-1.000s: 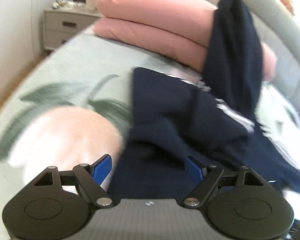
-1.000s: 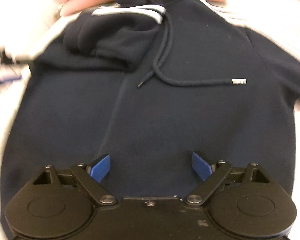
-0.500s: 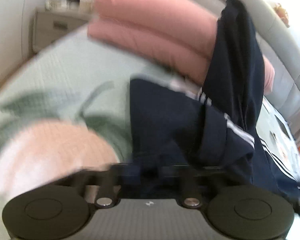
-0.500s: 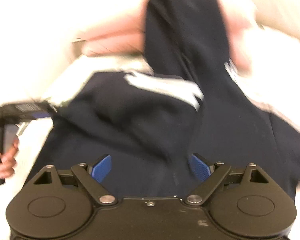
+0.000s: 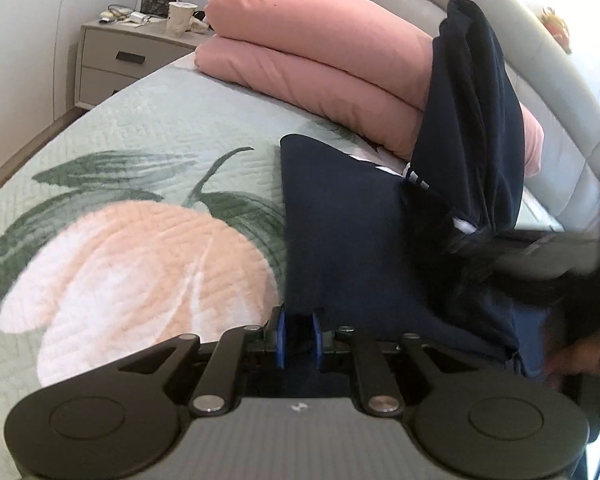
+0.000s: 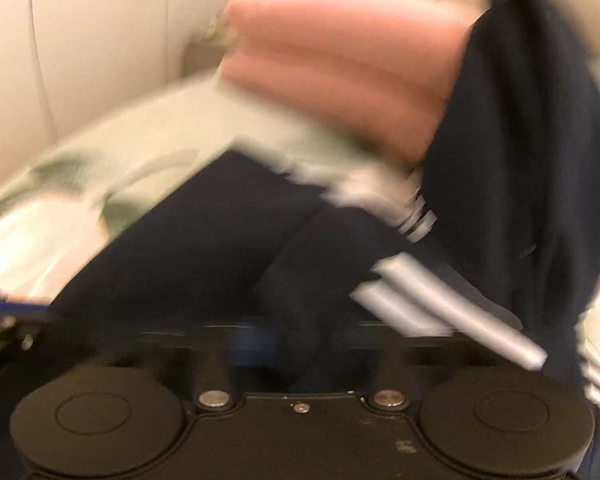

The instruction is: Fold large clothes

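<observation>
Left wrist view: navy hoodie (image 5: 340, 220) partly folded, lying across bedspread (image 5: 160, 128) near pink pillows (image 5: 308, 56) at head edge; one portion raised upright, further folds judged outstanding. Left gripper (image 5: 299, 338) low over bed, jaws clenched on hoodie hem. Right wrist view, blurred: right gripper (image 6: 296, 346) level beside hoodie; jaws apparently closing on fabric, state not determinable.

My left gripper (image 5: 299, 338) sits at the near edge of the hoodie (image 5: 340, 232), which lies on the bed (image 5: 160, 136). Folded bedding (image 5: 320, 64) lies behind it; a nightstand (image 5: 116, 64) stands far left.
</observation>
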The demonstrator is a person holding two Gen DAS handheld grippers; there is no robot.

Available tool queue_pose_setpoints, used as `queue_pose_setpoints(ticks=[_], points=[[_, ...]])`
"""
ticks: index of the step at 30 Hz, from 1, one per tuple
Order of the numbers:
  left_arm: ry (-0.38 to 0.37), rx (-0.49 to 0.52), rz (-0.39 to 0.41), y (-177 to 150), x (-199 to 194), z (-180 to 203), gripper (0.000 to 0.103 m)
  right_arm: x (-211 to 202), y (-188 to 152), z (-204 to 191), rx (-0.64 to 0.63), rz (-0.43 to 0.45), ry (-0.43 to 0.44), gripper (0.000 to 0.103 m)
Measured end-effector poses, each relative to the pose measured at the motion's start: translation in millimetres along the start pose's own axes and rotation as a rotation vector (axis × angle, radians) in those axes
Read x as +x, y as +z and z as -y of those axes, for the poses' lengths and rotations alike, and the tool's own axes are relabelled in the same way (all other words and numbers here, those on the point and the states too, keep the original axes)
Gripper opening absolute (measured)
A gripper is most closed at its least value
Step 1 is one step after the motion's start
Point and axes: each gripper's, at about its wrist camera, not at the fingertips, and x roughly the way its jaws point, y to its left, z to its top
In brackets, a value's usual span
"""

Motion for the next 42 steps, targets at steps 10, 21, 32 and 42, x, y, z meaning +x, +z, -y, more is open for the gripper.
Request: queue_pose_setpoints(ticks=[10,21,32,42], points=[[0.063,-0.013,-0.002,-0.7,2.1,10.0,0.019,-157.0,-35.6,181.7,0.577,0.332,-0.014,0.028],[0.172,0.002,-0.08,2.7,-0.9,28.2,0.05,-79.5,-170.1,262.0,0.886,0.031,-0.072,0.102],[0.193,0.012,-0.106,-6.6,-0.7,29.1,0.055,-16.9,-138.5,240.6,0.421,-0.12,-0.274,0.102],[0.249,0.012,-0.217,0.8,0.6,39.7,0.086,-60.1,-121.4,249.1,0.606,-0.073,-0.21,0.102]])
